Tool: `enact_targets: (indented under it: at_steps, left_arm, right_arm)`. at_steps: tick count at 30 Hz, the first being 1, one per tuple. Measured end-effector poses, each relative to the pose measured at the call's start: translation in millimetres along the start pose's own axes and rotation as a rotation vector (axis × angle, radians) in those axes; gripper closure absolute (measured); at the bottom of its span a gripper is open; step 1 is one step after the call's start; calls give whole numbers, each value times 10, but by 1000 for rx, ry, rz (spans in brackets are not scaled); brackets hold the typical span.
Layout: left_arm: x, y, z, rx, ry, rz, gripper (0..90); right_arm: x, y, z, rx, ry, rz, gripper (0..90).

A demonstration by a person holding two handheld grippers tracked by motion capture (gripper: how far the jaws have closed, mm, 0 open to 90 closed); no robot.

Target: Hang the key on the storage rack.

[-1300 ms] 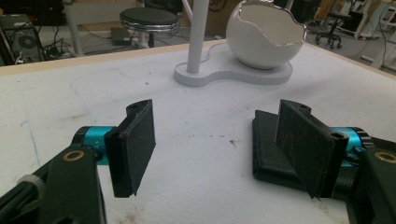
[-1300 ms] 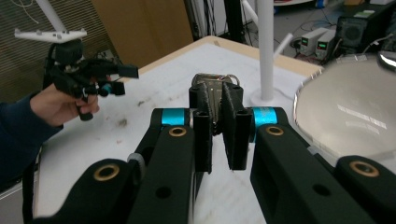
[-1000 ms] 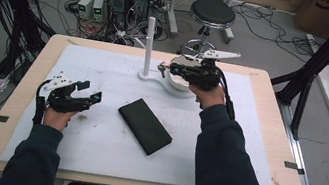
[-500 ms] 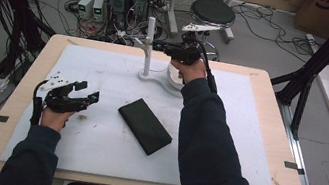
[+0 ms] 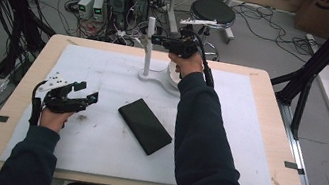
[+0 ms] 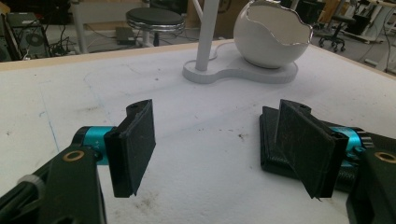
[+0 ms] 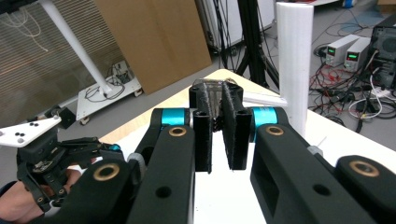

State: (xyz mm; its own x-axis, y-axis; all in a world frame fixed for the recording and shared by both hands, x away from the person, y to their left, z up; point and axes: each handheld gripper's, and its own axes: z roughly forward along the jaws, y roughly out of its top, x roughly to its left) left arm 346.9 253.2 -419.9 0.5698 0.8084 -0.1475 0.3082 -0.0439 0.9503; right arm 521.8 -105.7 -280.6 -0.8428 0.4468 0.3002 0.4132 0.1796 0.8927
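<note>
Two grippers work over the desk: the left gripper, jaws spread wide, stays near the left edge. One flat black rectangular phone lies mid-desk. The right gripper, nearly clenched on something I cannot identify, has risen beside the one white upright post at the far edge.

A flat black rectangular slab, shaped like a phone, lies face down on the white mat near the middle of the table, turned at a diagonal. Farther back stands a white stand: a flat, rounded base carrying an upright white post on its left end. On the base beside the post sits a white, egg-like bowl with a jagged, broken-shell rim, open at the top.
</note>
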Motion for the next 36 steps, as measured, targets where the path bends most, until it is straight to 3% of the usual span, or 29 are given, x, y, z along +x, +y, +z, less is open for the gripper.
enact_targets:
  at_steps: [2, 18, 21, 25, 26, 27, 28, 32, 33, 36]
  left_arm:
    - [-3, 2, -2, -2, 1, -1, 287]
    - [-8, -2, 8, 2, -4, 3, 288]
    - [-10, -5, 7, 2, -6, 0, 288]
    - [-16, -6, 4, 3, -6, -3, 288]
    - [-16, -6, 4, 4, -7, -2, 288]
    - [-18, -6, 6, 5, -9, -2, 288]
    - [-19, -7, 11, 5, -10, 1, 288]
    - [-36, -11, 30, 9, -15, -3, 287]
    - [-38, -10, 34, 11, -19, -2, 287]
    - [-53, -10, 48, 14, -24, -4, 281]
  right_arm:
    - [-31, -7, -16, -9, -7, 21, 844]
    - [-141, -157, -87, -4, -25, 56, 835]
    - [-122, -187, -116, 15, -55, 26, 751]
    - [-96, -255, -258, 8, -128, -21, 628]
    - [-97, -304, -357, 19, -183, -40, 545]
    - [-97, -304, -357, 19, -183, -40, 545]
    - [-89, -336, -409, 25, -214, -59, 524]
    - [-76, -457, -611, 111, -310, -92, 362]
    - [-75, -485, -656, 143, -336, -91, 342]
    - [-36, -671, -827, 141, -403, -162, 340]
